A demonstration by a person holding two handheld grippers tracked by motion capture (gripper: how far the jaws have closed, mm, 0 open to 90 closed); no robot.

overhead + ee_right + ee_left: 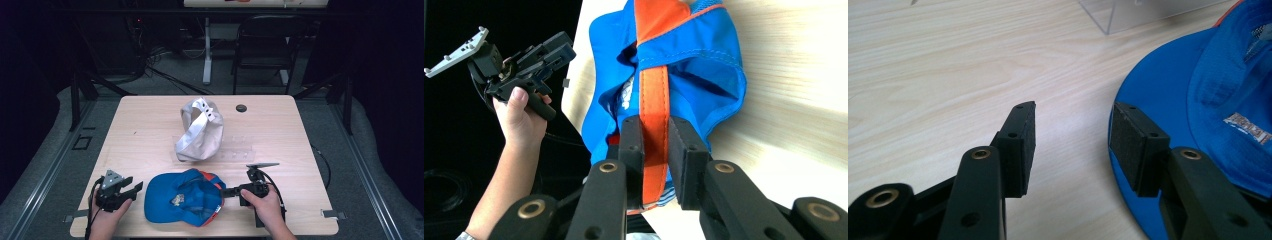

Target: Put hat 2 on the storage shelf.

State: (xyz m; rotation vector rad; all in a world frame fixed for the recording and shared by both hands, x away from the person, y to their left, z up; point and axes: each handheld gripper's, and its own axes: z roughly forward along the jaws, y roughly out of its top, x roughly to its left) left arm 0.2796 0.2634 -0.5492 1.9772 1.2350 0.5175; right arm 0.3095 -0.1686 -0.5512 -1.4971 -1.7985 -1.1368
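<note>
We are handling a blue cap (pixel 182 197) on the worktop (pixel 150 130)
Right tool (pixel 655 145) is gripping its orange strap (pixel 654 95); left tool (pixel 1073 145) is hovering open, empty; work looking barely begun

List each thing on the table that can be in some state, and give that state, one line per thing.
blue cap: upside down, inside facing up, orange strap clamped.
beige cap: lying on its side, untouched.
clear stand: lying flat behind the blue cap.
left gripper: open, holding nothing, beside the brim.
right gripper: shut on the orange strap.
</note>
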